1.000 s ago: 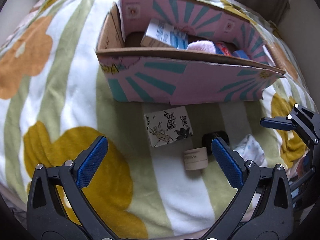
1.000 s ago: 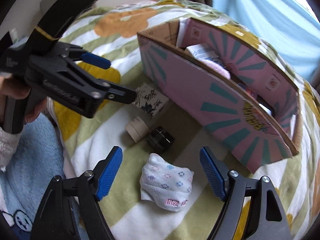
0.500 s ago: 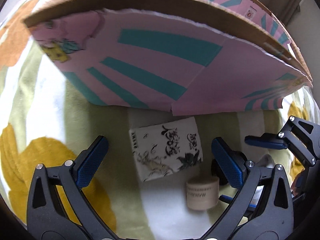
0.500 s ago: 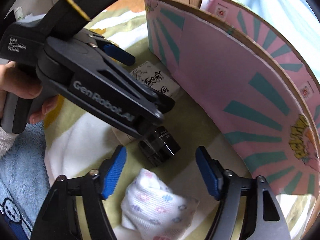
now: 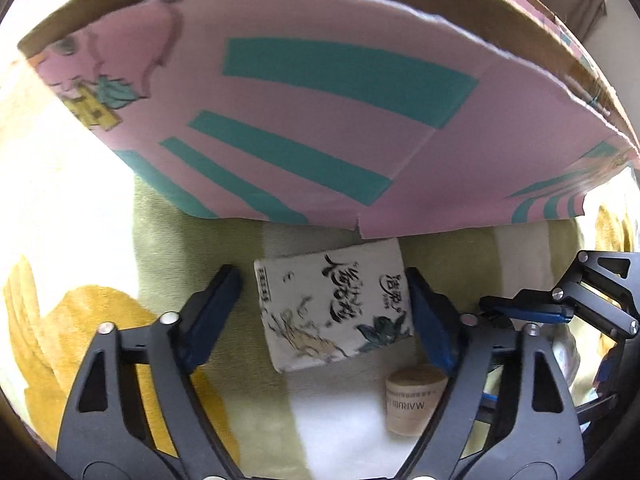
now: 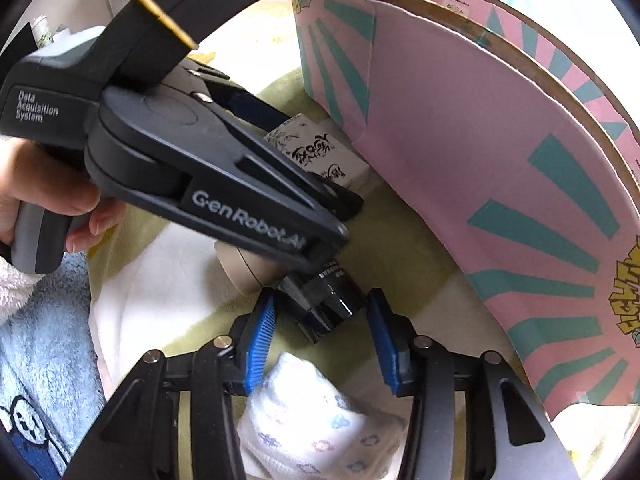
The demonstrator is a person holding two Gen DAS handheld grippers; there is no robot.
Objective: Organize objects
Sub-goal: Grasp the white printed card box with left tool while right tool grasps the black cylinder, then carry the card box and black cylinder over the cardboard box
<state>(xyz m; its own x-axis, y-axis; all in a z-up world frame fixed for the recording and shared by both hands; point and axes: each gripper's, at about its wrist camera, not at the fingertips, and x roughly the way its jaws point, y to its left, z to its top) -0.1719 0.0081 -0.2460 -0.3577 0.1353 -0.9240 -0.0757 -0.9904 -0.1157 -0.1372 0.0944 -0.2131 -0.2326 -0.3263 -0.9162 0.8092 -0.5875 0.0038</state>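
Two pickups at once beside the pink box (image 5: 340, 112): my left tongs (image 5: 320, 316) have been closing around the tissue pack (image 5: 334, 312), not yet gripping; my right tongs (image 6: 320, 320) have been closing on the black jar (image 6: 324, 300). Next: squeeze firmly, lift both into the box.

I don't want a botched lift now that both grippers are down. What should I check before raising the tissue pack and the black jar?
1. Tissue pack between the jaws of the left gripper, which have just been closing: ok.
2. Left pads pressing the pack: not ok, a gap shows on one side.
3. Black jar in the right gripper, jaws just been closing: ok, both pads seem to touch it.
4. Beige jar clear of the left gripper: cannot tell.
5. Sock outside the right pads: ok.
6. Room in the pink box: cannot tell, inside hidden.
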